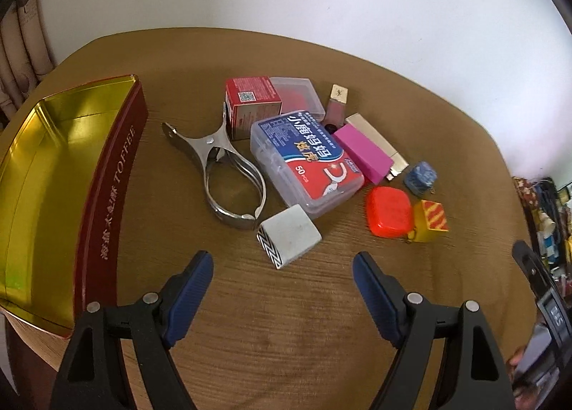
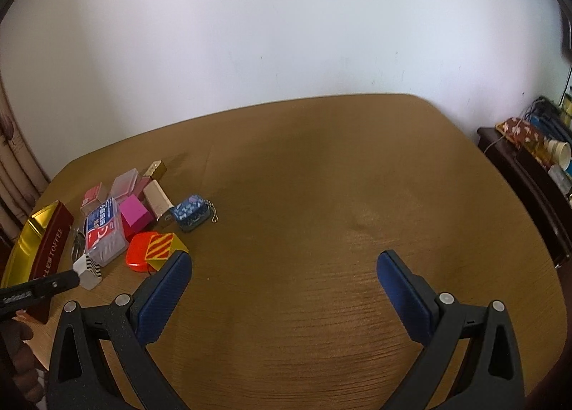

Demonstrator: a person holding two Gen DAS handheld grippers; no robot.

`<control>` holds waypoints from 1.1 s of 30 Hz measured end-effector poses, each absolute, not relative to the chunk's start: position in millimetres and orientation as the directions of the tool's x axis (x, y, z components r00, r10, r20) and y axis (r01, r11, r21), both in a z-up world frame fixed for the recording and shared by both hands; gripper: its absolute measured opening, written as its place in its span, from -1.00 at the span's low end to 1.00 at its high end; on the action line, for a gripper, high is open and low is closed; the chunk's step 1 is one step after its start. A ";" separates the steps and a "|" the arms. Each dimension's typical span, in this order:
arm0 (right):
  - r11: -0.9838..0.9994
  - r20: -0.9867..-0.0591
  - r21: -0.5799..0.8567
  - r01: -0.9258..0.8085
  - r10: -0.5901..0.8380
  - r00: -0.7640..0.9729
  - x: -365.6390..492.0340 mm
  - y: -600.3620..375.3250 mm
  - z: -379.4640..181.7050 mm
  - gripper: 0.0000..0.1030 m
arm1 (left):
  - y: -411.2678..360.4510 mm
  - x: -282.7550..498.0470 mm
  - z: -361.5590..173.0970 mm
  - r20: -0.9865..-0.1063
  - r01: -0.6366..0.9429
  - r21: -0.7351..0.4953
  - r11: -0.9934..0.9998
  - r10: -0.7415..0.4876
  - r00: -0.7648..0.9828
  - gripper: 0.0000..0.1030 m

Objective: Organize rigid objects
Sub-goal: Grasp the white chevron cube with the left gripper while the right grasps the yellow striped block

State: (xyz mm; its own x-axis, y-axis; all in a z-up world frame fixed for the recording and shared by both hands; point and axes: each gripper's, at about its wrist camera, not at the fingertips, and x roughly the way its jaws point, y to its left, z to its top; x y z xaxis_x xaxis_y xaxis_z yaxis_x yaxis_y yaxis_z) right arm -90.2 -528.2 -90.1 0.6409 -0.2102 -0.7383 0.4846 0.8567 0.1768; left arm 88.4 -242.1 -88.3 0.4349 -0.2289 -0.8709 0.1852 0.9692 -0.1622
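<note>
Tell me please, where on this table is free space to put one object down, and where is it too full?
Free: the broad table stretch right of the blue keychain box, under the right gripper. Also the strip between the left gripper and the white block. The toffee tin is empty. Crowded: around the floss box.

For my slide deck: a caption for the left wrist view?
Open left gripper faces a grey block beside the empty toffee tin.

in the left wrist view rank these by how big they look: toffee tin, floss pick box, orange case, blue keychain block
1. toffee tin, by far the largest, though it is also nearest the camera
2. floss pick box
3. orange case
4. blue keychain block, smallest
</note>
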 end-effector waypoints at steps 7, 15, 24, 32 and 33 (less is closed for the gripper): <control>0.856 -0.760 0.190 0.481 -0.182 0.624 -88.5 -531.4 -101.1 0.99 | -256.4 100.3 -101.7 -0.886 0.161 -0.159 0.974 -0.212 0.412 0.60; 0.853 -0.784 0.204 0.480 -0.151 0.602 -84.4 -531.6 -115.4 0.99 | -235.1 110.7 -115.2 -0.889 0.059 -0.214 0.975 -0.219 0.401 -0.28; 0.858 -0.790 0.209 0.469 -0.134 0.598 -81.4 -531.7 -119.6 0.99 | -214.5 94.5 -111.5 -0.873 0.077 -0.250 0.965 -0.259 0.414 -0.31; 0.930 -0.775 0.187 0.316 -0.059 0.629 -57.0 -495.6 -111.3 1.00 | -216.8 66.0 -99.8 -0.871 0.111 -0.251 0.962 -0.275 0.408 -0.32; 0.939 -0.774 0.176 0.294 -0.052 0.631 -51.7 -488.9 -110.9 1.00 | -216.4 65.0 -99.6 -0.871 0.112 -0.247 0.962 -0.272 0.409 -0.32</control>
State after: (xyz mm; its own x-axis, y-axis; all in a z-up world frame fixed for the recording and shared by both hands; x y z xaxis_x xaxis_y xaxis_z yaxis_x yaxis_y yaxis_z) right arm -51.7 -488.9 -110.9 0.6307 -0.0518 -0.7743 0.2937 0.9395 0.1764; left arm 65.0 -216.4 -99.6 0.4095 -0.2718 -0.8709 0.1124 0.9623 -0.2475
